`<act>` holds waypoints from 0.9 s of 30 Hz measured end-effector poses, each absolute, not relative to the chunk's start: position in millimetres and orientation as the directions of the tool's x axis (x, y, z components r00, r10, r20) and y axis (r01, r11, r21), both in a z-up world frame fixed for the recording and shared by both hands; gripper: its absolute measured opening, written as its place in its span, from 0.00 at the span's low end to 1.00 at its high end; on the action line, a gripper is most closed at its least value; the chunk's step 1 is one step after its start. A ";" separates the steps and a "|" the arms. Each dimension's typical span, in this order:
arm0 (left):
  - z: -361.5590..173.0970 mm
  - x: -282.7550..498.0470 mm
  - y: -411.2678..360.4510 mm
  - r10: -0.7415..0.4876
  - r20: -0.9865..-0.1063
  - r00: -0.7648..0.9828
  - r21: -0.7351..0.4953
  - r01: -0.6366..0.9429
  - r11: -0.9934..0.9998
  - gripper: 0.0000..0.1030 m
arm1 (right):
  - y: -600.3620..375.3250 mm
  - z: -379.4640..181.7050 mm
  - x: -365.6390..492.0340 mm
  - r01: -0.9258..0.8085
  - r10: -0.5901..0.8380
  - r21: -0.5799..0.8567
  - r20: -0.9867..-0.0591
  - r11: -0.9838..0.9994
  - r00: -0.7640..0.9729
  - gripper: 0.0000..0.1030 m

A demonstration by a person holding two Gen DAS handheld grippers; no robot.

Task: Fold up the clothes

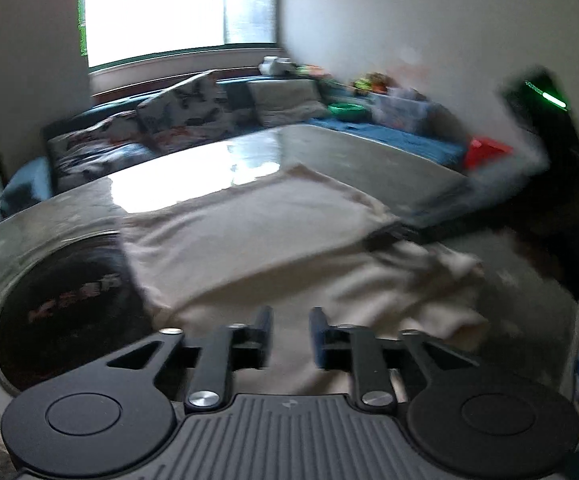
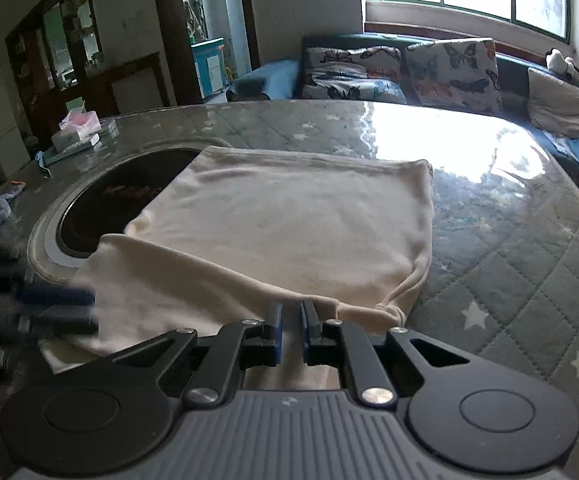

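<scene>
While red hob lettering blurs unreadable, both jaws parted over cream garment (image 2: 289, 224).

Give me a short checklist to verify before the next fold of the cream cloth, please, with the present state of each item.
1. Cream cloth lies flat on the table: mostly ok; the near edge is folded over and bunched at its right corner.
2. Right gripper holds cloth: cannot tell; a small gap shows between its fingers, right at the folded edge.
3. Left gripper is free: ok; open above the cloth, nothing between its fingers.
4. Far side of the table is free for the fold: ok.
5. Cloth is off the dark round inset: not ok; its left corner lies over it.
6. Left wrist view is sharp: not ok, blurred.
</scene>
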State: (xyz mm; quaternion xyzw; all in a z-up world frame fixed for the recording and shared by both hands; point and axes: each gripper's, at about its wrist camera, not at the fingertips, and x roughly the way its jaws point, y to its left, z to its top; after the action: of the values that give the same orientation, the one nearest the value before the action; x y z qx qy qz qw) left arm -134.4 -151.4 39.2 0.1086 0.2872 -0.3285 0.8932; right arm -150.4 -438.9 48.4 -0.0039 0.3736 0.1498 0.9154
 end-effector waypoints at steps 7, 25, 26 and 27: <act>32.3 -94.4 -140.1 -0.539 -0.602 0.589 -0.165 0.568 0.806 0.49 | -439.4 49.6 -159.6 -0.298 0.277 0.091 -0.685 0.950 0.674 0.20; 24.7 -53.5 -117.8 -0.514 -0.638 0.573 -0.299 0.430 0.852 0.55 | -432.1 41.9 -161.9 -0.327 0.271 0.051 -0.686 0.944 0.675 0.32; 21.3 -50.5 -116.5 -0.502 -0.652 0.568 -0.300 0.415 0.859 0.55 | -432.5 42.2 -161.9 -0.328 0.272 0.052 -0.686 0.943 0.675 0.32; 20.8 -50.9 -115.0 -0.505 -0.650 0.567 -0.301 0.418 0.857 0.55 | -433.1 43.0 -162.2 -0.331 0.275 0.053 -0.687 0.942 0.672 0.32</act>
State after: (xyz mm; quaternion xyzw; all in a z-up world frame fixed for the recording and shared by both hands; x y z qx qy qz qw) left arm -50.9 -115.0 20.8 -0.0567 0.3847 -0.2613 0.8835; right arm -162.2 -433.1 43.0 -0.0380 0.3692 0.1657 0.9137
